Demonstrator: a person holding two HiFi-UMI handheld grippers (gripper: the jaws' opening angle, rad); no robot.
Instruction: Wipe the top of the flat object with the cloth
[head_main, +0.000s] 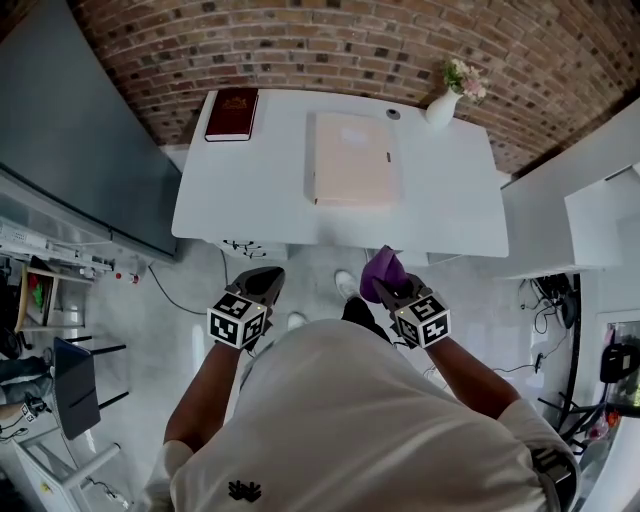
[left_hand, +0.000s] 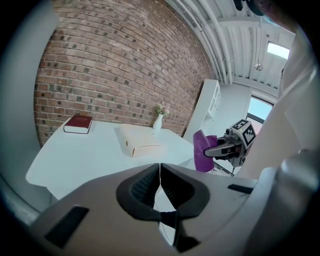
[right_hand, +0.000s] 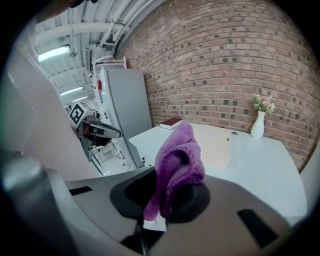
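A flat cream-coloured box (head_main: 352, 160) lies on the white table (head_main: 250, 210), also visible as the cream box (left_hand: 137, 141) in the left gripper view. My right gripper (head_main: 388, 287) is shut on a purple cloth (head_main: 381, 272), held short of the table's near edge. The cloth (right_hand: 176, 165) stands up bunched between the jaws. My left gripper (head_main: 265, 285) is shut with nothing in it, also off the table's near edge, left of the right one. From the left gripper view (left_hand: 159, 180) the jaws meet, and the purple cloth (left_hand: 201, 150) shows at right.
A dark red book (head_main: 232, 113) lies at the table's far left corner. A white vase with flowers (head_main: 446, 100) stands at the far right, a small round object (head_main: 393, 114) beside it. A grey cabinet (head_main: 70, 130) stands left, white shelving (head_main: 590, 215) right.
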